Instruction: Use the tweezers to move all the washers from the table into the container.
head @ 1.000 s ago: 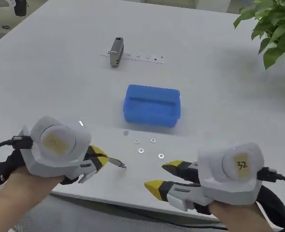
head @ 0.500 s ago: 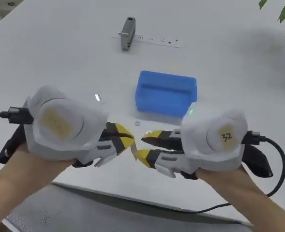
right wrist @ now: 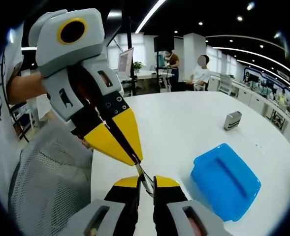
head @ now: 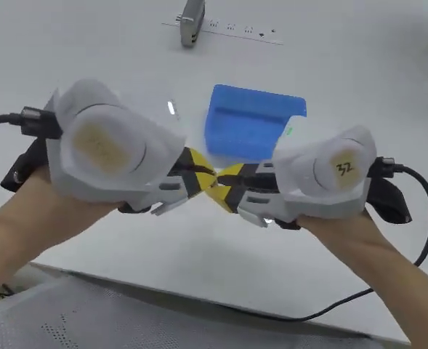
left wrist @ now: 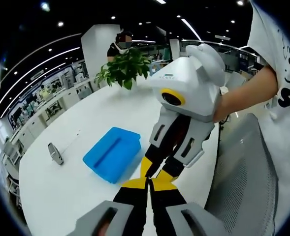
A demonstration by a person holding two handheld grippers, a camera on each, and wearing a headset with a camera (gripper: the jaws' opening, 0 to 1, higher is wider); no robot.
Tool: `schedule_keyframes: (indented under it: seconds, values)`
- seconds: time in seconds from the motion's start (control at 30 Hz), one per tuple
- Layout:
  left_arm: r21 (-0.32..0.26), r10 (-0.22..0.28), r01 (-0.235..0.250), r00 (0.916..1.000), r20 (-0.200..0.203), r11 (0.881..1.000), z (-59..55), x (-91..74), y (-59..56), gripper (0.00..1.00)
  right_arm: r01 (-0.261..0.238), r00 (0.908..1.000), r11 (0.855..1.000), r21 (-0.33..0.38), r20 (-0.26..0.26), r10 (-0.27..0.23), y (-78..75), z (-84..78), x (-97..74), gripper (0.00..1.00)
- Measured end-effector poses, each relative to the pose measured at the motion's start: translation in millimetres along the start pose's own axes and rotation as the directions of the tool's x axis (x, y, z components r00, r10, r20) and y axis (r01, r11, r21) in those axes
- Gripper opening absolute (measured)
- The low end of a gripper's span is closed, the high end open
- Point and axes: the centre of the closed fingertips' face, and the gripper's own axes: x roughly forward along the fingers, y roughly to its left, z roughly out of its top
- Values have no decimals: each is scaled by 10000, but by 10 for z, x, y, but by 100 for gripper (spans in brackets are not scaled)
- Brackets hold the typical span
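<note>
White table [right wrist: 184,128] below; left tool [right wrist: 136,157] grips thin, silvery tweezers [right wrist: 145,181].

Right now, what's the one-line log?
left claw: shut on tweezers | right claw: at tweezers tip, grip unclear | container: beyond

Grippers: well apart a second ago, now nose to nose before the blue container [head: 253,120]. Left gripper [head: 201,177] has swung inward, and right gripper [head: 225,187] likewise. Right jaws, wide before, now stand narrow about the tweezers [right wrist: 144,178] that the left holds out (clamping not discernible).
</note>
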Motion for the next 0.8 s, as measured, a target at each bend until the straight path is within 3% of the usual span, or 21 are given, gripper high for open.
schedule_keyframes:
  seconds: [0.2,0.4,0.8]
  values:
    - [-316,128,-126,9999,43,9994,-45,125,223,0,148,9999,9999,25,-68,-148,-202,0,123,6]
    - [-250,229,-229,9997,6,9994,-31,161,395,0,297,9994,9995,81,185,-299,-341,80,191,6]
    - [9,103,-102,9996,-258,9999,-133,274,454,0,161,9998,9991,393,90,-165,-389,20,297,6]
